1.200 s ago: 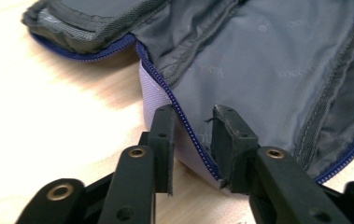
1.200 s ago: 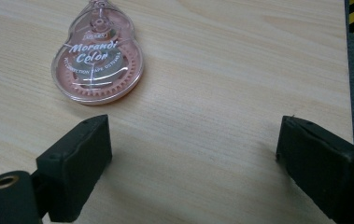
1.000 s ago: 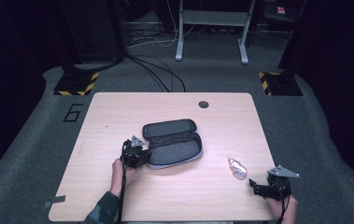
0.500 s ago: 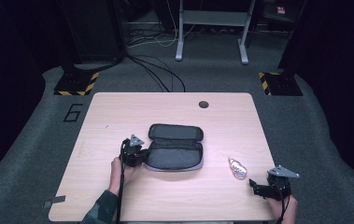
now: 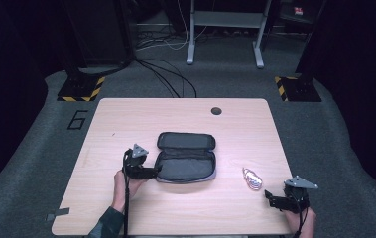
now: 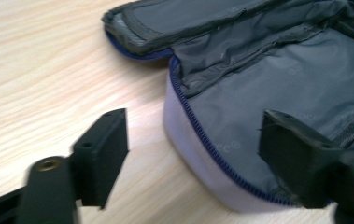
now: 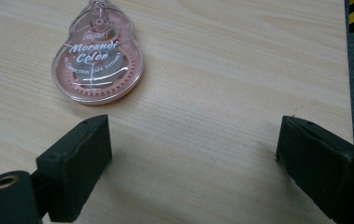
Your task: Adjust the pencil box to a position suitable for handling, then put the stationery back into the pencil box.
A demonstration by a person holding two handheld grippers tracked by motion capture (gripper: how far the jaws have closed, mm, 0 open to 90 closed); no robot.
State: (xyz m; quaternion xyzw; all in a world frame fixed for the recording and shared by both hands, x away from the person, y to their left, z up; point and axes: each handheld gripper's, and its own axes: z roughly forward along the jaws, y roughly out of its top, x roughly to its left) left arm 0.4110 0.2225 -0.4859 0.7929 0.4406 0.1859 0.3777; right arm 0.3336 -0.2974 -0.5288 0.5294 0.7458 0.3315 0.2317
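Observation:
A dark pencil case (image 5: 185,157) lies unzipped in the middle of the table, its lid folded back toward the far side. My left gripper (image 5: 156,171) sits at its left end. Its jaws have just been opening and now stand wide. In the left gripper view the case's grey lining and blue zipper rim (image 6: 268,93) lie between the jaws of the left gripper (image 6: 193,158), and the pads do not press on them. A pink correction tape dispenser (image 5: 251,178) (image 7: 99,58) lies right of the case. My right gripper (image 5: 270,200) (image 7: 193,163) rests open just short of it, holding nothing.
The wooden table (image 5: 126,119) has a round cable hole (image 5: 216,110) near its far edge. Grey carpet, cables and black-and-yellow marked stand bases (image 5: 79,91) lie beyond. The right gripper is close to the table's right front corner.
The case's lid has swung open and now lies back. The left gripper's jaws have spread apart at the case's left end. The right gripper has not moved.

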